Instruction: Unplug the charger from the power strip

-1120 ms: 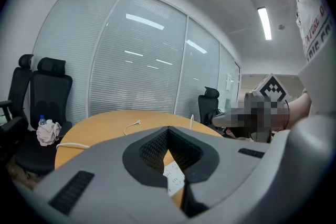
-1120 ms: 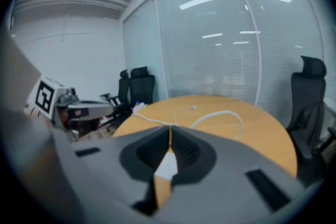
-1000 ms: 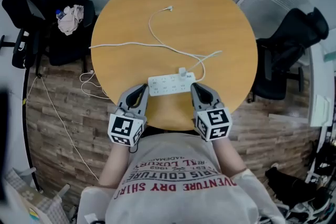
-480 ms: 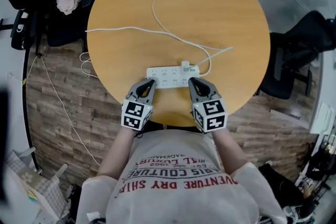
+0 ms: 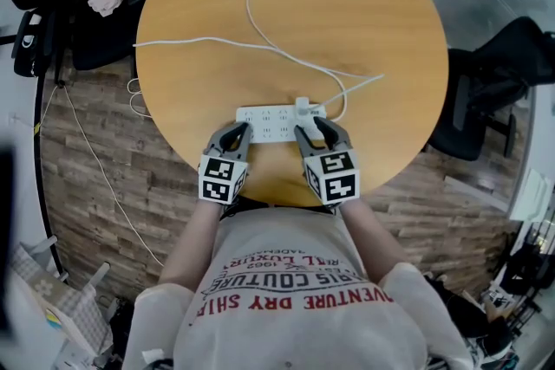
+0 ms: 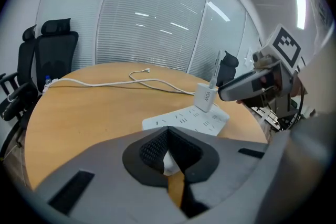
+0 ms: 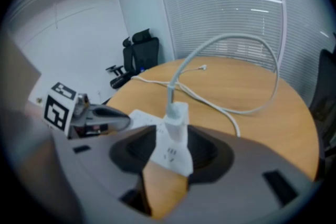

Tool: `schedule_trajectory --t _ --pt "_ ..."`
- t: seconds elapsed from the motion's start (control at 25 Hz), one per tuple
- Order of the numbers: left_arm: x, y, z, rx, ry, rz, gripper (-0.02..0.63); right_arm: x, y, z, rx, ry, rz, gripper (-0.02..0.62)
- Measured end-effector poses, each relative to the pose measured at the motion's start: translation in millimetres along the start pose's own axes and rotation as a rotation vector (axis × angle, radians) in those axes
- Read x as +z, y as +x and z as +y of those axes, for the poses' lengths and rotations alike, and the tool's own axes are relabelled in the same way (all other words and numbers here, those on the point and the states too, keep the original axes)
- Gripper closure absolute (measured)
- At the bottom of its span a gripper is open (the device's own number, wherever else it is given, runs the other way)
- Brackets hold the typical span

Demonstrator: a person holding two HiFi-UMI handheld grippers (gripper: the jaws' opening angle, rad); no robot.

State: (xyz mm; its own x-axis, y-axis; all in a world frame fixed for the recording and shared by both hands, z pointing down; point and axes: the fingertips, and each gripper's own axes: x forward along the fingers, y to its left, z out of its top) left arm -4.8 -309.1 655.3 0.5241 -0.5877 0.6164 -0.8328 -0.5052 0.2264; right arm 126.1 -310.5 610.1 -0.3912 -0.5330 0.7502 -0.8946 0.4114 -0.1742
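White against the pale wood, the power strip (image 5: 267, 122) lies along the near edge of the round tabletop (image 5: 373, 30). The charger (image 5: 303, 107) stands upright in a socket at its right end, not yet unplugged, and its cable (image 5: 260, 39) loops away across the wood. The left tool (image 5: 240, 131) has its tips drawn together at the strip's left end and seems to touch it. A white sliver in the gap behind the pads is probably the strip's corner. That placement reads as a brace, so the strip stays down when the plug is pulled. The right tool (image 5: 310, 126) is set at the near side with its jaws opening. The charger and the strip's end stand between them, with neither pad pressing yet. It likely straddles the charger body because that is the part to pinch. A straight upward pull looks best; a skewed one could drag the light strip along.
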Motion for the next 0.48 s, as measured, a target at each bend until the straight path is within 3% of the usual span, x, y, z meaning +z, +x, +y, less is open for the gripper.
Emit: schedule_trajectory --t 0.16,0.48 --pt "-0.2 0.9 -0.4 -0.004 -0.017 -0.001 0.577 2.9 11.8 -0.4 -0.035 0.015 0.017 0.347" --pt "1.4 1.4 0.0 -0.007 -0.035 -0.02 0.577 0.5 44.0 -10.2 -0.106 0.094 0.107 0.337"
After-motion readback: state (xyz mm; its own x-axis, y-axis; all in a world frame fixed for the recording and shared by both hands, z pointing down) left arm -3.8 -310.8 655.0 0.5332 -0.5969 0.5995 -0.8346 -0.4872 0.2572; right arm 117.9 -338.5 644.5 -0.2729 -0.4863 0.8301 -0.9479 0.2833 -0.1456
